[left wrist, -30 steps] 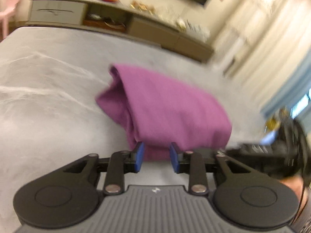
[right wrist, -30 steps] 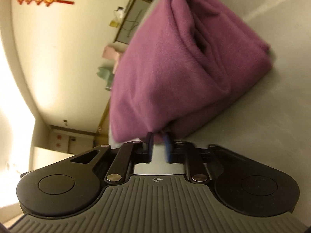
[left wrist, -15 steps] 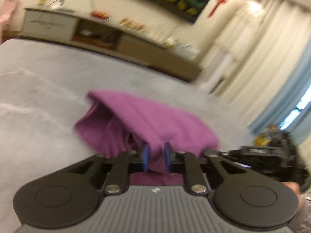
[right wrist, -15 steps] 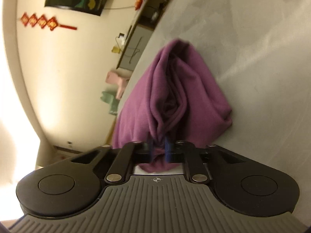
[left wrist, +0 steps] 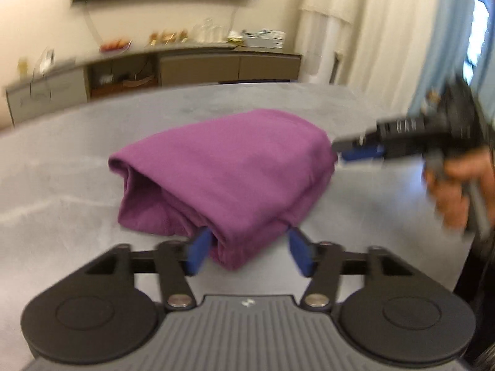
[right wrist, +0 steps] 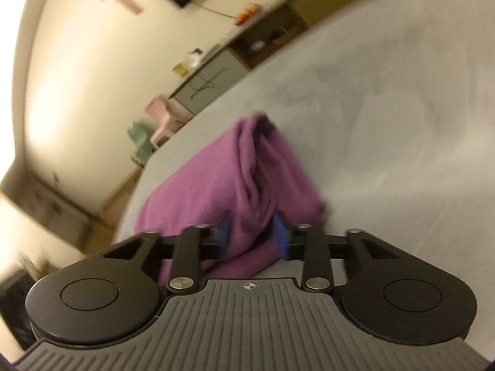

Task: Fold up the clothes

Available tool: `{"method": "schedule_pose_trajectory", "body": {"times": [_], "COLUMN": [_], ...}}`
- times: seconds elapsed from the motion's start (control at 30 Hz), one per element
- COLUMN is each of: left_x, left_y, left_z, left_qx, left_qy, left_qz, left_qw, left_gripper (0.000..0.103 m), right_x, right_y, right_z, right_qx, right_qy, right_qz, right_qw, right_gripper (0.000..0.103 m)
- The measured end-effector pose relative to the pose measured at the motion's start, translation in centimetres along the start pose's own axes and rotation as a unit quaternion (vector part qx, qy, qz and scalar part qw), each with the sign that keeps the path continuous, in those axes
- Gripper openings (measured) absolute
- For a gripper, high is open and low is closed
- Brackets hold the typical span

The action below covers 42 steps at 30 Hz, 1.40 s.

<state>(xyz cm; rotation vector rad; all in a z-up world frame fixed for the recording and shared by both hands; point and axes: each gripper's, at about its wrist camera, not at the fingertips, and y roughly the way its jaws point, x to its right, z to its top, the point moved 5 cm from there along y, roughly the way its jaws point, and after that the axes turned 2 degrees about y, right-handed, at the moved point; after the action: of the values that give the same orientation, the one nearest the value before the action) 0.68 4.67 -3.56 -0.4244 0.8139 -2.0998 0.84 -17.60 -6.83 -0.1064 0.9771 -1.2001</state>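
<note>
my left tongs (left wrist: 249, 252) gape wide around the near corner of the folded purple garment (left wrist: 222, 173) on the grey bench (left wrist: 62, 210); my right tongs (right wrist: 252, 233) stand parted astride its other end.

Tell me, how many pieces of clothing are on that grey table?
1. A single purple garment lies folded in a bundle mid-table, between the left gripper's open fingers, the right gripper at its other end. Anything tucked inside would be hidden.
</note>
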Motion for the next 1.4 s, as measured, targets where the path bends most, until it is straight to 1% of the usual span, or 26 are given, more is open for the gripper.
{"method": "schedule_pose_trajectory", "body": {"times": [0.03,0.07,0.13,0.2,0.23,0.27,0.3,0.33,0.4,0.47,0.53,0.6,0.67,0.73,0.77,0.8,0.83,0.87,0.9,1.0,1.03,1.07,1.1,1.13,1.27,1.4], "left_x": [0.5,0.7,0.5,0.2,0.1,-0.1,-0.2,-0.3,-0.6,-0.9,-0.9,-0.6,0.0,0.6,0.8,1.0,1.1,1.3,1.4,1.6,1.5,1.5,1.5,1.5,1.4,1.1], "left_y": [0.4,0.8,1.2,1.7,1.9,2.1,2.3,2.5,2.9,3.2,2.9,2.6,2.4,2.6,2.7,2.9,3.2,3.5,3.8,4.7,4.9,5.1,5.2,5.2,4.6,4.6], "left_z": [-0.2,-0.3,-0.3,-0.4,-0.4,-0.4,-0.5,-0.5,-0.5,-0.6,-0.9,-0.8,-0.8,-0.9,-0.9,-0.9,-1.0,-1.1,-1.1,-1.1,-1.0,-0.9,-0.9,-1.0,-1.4,-1.7], "left_qx": [-0.009,-0.015,-0.019,-0.023,-0.025,-0.027,-0.029,-0.031,-0.035,-0.038,-0.041,-0.040,-0.043,-0.039,-0.036,-0.035,-0.037,-0.039,-0.041,-0.043,-0.042,-0.041,-0.042,-0.043,-0.042,-0.047], "left_qy": [0.017,0.028,0.028,0.028,0.028,0.029,0.029,0.029,0.029,0.029,0.028,0.022,0.024,0.043,0.054,0.063,0.071,0.078,0.086,0.097,0.097,0.097,0.099,0.104,0.119,0.107], "left_qz": [0.011,0.019,0.025,0.030,0.033,0.036,0.038,0.041,0.047,0.053,0.058,0.043,0.026,0.031,0.036,0.041,0.045,0.049,0.052,0.057,0.055,0.054,0.056,0.059,0.059,0.047], "left_qw": [0.9998,0.9993,0.9991,0.9989,0.9987,0.9986,0.9984,0.9983,0.9979,0.9974,0.9971,0.9980,0.9985,0.9978,0.9973,0.9966,0.9958,0.9950,0.9941,0.9927,0.9929,0.9929,0.9926,0.9919,0.9903,0.9920], "left_gripper": [0.062,0.061,0.061,0.060,0.048,0.037,0.015,0.011,0.008,0.007,0.007,0.009,0.015,0.022,0.025,0.031,0.035,0.036,0.038,0.039,0.031,0.027,0.019,0.015,0.012,0.013], "right_x": [-0.2,-0.2,-0.1,-0.4,-0.5,-0.6,-0.6,-0.6,-0.3,0.7,1.8,2.2,1.7,1.0,0.6,0.2,-0.1,-0.1,0.3,0.7,0.8,0.8,0.7,0.7,0.7,0.7], "right_y": [-0.3,-0.3,0.8,1.5,1.7,2.0,2.2,2.6,2.6,2.3,1.9,1.8,1.4,0.7,0.4,0.2,-0.1,0.2,0.8,2.0,2.3,2.6,2.9,3.0,2.9,2.9], "right_z": [0.0,0.0,-0.5,-0.8,-0.9,-1.1,-1.2,-1.2,-1.0,-0.6,-0.2,-0.1,-0.1,-0.1,0.0,-0.1,-0.4,-0.6,-0.8,-1.3,-1.4,-1.5,-1.5,-1.5,-1.6,-1.6], "right_qx": [-0.007,-0.024,-0.059,-0.064,-0.064,-0.067,-0.069,-0.070,-0.057,-0.044,-0.044,-0.045,-0.041,-0.033,-0.030,-0.029,-0.031,-0.034,-0.039,-0.050,-0.049,-0.052,-0.053,-0.051,-0.038,-0.037], "right_qy": [-0.046,-0.091,-0.168,-0.216,-0.222,-0.224,-0.225,-0.226,-0.230,-0.231,-0.218,-0.212,-0.206,-0.193,-0.187,-0.186,-0.189,-0.193,-0.195,-0.195,-0.195,-0.196,-0.200,-0.204,-0.225,-0.236], "right_qz": [-0.018,-0.035,-0.058,-0.055,-0.042,-0.025,-0.015,-0.010,-0.020,-0.051,-0.063,-0.058,-0.044,-0.032,-0.027,-0.024,-0.023,-0.026,-0.030,-0.025,-0.019,-0.014,-0.014,-0.018,-0.044,-0.058], "right_qw": [0.999,0.995,0.982,0.973,0.972,0.972,0.972,0.972,0.971,0.971,0.973,0.975,0.977,0.980,0.982,0.982,0.981,0.980,0.980,0.979,0.979,0.979,0.978,0.978,0.973,0.969], "right_gripper": [0.051,0.052,0.052,0.052,0.050,0.039,0.030,0.003,0.000,0.000,0.000,0.000,0.000,0.000,0.007,0.011,0.026,0.037,0.039,0.039,0.036,0.015,0.009,0.006,0.002,0.002]}}
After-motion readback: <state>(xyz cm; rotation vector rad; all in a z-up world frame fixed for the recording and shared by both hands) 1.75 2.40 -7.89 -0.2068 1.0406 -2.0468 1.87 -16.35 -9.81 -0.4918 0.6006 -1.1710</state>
